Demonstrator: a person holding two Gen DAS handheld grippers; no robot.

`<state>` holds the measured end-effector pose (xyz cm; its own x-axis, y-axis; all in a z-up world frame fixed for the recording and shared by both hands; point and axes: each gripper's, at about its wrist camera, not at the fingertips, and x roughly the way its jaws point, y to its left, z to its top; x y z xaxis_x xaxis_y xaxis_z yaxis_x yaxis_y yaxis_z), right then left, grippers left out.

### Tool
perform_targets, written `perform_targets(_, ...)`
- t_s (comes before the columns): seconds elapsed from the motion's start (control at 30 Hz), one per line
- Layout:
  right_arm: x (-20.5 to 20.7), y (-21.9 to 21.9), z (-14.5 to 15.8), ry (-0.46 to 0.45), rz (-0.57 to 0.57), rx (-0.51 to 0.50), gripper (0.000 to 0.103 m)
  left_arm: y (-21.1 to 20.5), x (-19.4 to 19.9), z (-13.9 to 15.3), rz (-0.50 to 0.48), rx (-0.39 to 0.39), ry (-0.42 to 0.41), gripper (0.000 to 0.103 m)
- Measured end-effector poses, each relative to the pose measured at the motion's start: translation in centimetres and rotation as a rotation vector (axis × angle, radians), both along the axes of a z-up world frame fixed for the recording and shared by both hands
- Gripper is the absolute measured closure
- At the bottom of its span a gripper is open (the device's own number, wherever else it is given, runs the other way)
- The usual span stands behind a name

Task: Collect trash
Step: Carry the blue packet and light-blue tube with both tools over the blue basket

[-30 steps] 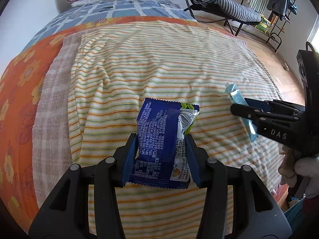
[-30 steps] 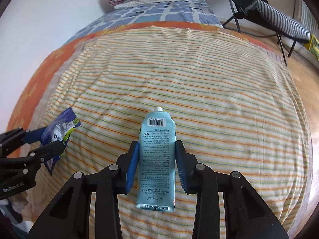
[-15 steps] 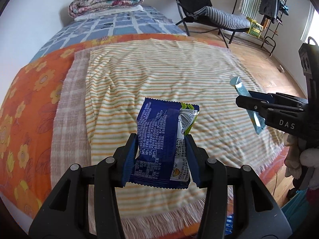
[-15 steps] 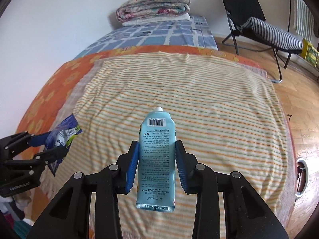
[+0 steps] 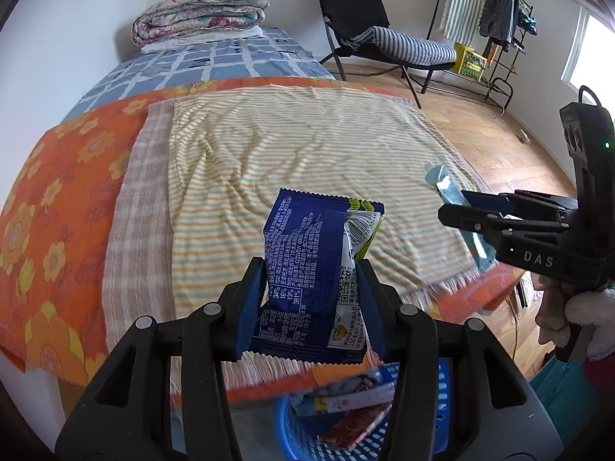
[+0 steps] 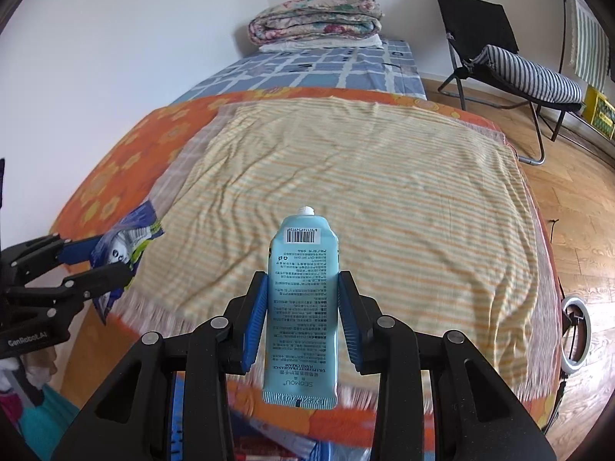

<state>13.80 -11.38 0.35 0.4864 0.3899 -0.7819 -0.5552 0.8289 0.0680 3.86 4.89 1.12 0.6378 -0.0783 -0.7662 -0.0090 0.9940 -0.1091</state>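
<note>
My left gripper [image 5: 312, 309] is shut on a dark blue snack wrapper [image 5: 313, 269] and holds it in the air near the foot of the bed. My right gripper [image 6: 303, 322] is shut on a light blue tube [image 6: 303, 299], cap pointing away. Each gripper shows in the other's view: the right gripper [image 5: 461, 209] with the tube [image 5: 442, 184] at the right, the left gripper [image 6: 115, 253] with the wrapper [image 6: 127, 238] at the left. A blue basket [image 5: 292, 434] holding several wrappers sits below the left gripper at the bed's foot.
The bed carries a striped blanket [image 5: 292, 153] over an orange flowered sheet [image 5: 57, 199]. Folded quilts [image 5: 200, 11] lie at its head. A black folding chair [image 5: 369, 27], a clothes rack [image 5: 499, 19] and wooden floor [image 5: 499, 134] are to the right. A white ring [image 6: 574, 317] lies on the floor.
Both grippers have pulled back from over the bed toward its foot, each keeping its item. The blue basket has come into view below the left gripper.
</note>
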Motion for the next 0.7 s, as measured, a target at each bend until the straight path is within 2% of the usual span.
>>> perform_targets(0.4, -6.2, -2.0, -1.2, 0.027, 0.039, -0.008, 0.069, -2.3, -4.5, -2.2, -0.019, -0.026, 0.035, 0.055)
perform_targets(0.7, -9.8, -3.0, -3.0, 0.044, 0.067, -0.051, 0.069, -4.1, -7.2, -4.4, -0.046, -0.029, 0.074, 0.055)
